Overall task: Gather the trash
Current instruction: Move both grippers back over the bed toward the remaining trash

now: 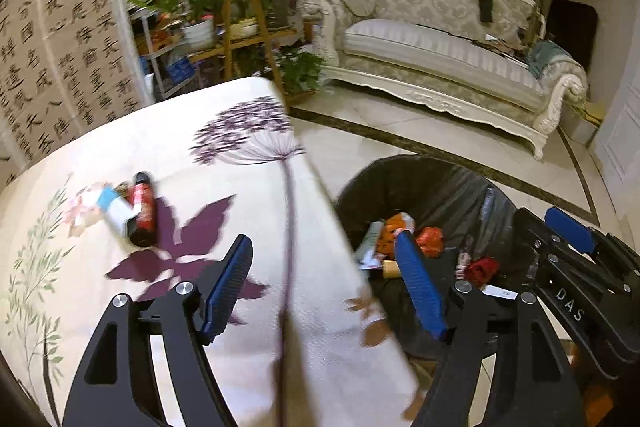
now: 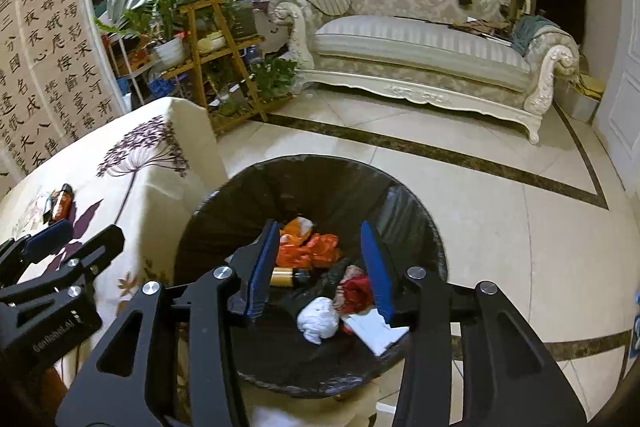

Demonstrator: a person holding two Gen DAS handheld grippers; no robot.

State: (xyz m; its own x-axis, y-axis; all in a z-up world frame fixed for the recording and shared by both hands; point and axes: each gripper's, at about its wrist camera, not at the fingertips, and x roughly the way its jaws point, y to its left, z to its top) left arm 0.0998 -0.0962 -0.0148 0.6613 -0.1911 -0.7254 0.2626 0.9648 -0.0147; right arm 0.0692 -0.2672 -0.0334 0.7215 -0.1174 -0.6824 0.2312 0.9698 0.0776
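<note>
Right tongs [image 2: 320,267] gape empty above the bin [image 2: 416,227]. Left tongs [image 1: 324,283] gape empty; bottle [image 1: 143,211] on counter [image 1: 240,187].

Matt cream cloth printed with purple flowers is covering the table [image 1: 224,163] on the left, lying smooth. On it, a small can [image 1: 143,211] is showing a glossy red-and-black surface beside a white and pale-blue carton [image 1: 116,209] that looks like card. The bin [image 2: 416,227] on the near floor is wearing a thin black plastic liner, crinkled and faintly shiny; inside, crumpled white paper [image 2: 318,319] and glossy orange wrappers [image 2: 316,247] are lying. The floor tiles [image 2: 500,219] are gleaming, polished like stone. Both grippers are showing matt black frames, bright metal bolts and ribbed blue pads [image 2: 378,271]. The far sofa [image 2: 420,43] is wearing patterned woven cloth in a carved, painted frame.
</note>
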